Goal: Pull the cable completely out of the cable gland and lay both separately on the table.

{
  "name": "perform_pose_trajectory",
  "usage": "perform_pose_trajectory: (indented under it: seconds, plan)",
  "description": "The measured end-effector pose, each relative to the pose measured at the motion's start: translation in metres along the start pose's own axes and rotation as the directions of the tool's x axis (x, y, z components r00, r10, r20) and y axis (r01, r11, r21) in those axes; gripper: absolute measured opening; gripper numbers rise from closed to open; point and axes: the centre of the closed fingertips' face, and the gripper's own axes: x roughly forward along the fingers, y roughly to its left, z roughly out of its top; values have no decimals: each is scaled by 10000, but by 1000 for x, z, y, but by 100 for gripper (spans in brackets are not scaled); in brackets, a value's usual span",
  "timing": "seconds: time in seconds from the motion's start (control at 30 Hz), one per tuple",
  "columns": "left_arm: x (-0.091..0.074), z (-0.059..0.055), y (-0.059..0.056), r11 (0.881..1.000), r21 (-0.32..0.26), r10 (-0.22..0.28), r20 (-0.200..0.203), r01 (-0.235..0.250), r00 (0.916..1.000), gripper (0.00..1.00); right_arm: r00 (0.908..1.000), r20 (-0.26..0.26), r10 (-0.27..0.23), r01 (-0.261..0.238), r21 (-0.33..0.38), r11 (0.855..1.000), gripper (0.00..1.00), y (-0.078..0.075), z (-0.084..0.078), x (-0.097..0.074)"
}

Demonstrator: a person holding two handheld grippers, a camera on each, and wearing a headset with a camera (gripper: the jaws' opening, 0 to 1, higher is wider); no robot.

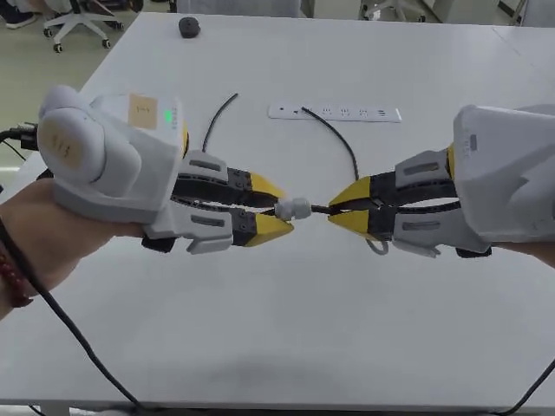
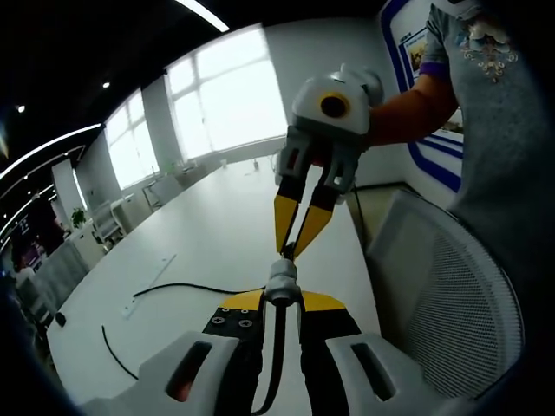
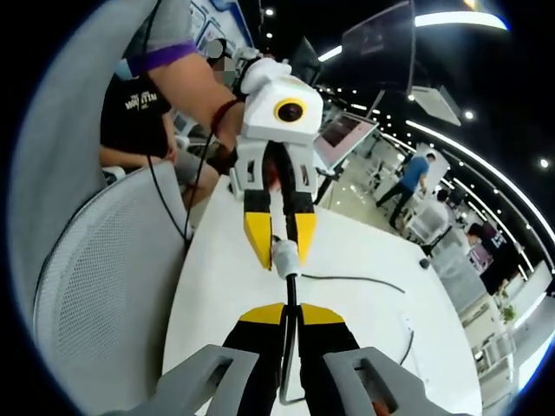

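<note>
White table (image 1: 286, 338): a power strip (image 1: 347, 113) is laid at 12 o'clock, black cable (image 1: 218, 115) is trailed beside it, a small dark object (image 1: 189, 27) at 11 o'clock.

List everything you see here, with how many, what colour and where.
Flat table: one, white, under everything.
Plastic cable gland: one, white, held by the left gripper.
Thin cable: one, black, through the gland, held by the right gripper.
Power strip: one, white, far on table.
Small round object: one, dark, far table edge.
Mesh chair: one, pale grey, beside the table.
Grippers: two, white with yellow tips, left shut on gland, right on cable.
Hand: one, holding left gripper.
</note>
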Motion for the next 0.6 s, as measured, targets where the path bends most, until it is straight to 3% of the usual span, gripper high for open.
perform_pose_trajectory:
  seconds: [0.3, 0.6]
  plan:
    - [0, -4, 3, 9998, 195, -19, -74, 21, 10000, 15, 9995, -304, -22, 22, 18, 10000, 0, -2, -13, -3]
    - [0, -9, 4, 9990, 442, -57, -257, 68, 9997, 15, 9950, -994, 45, -37, 80, 10000, 0, 0, -34, -7]
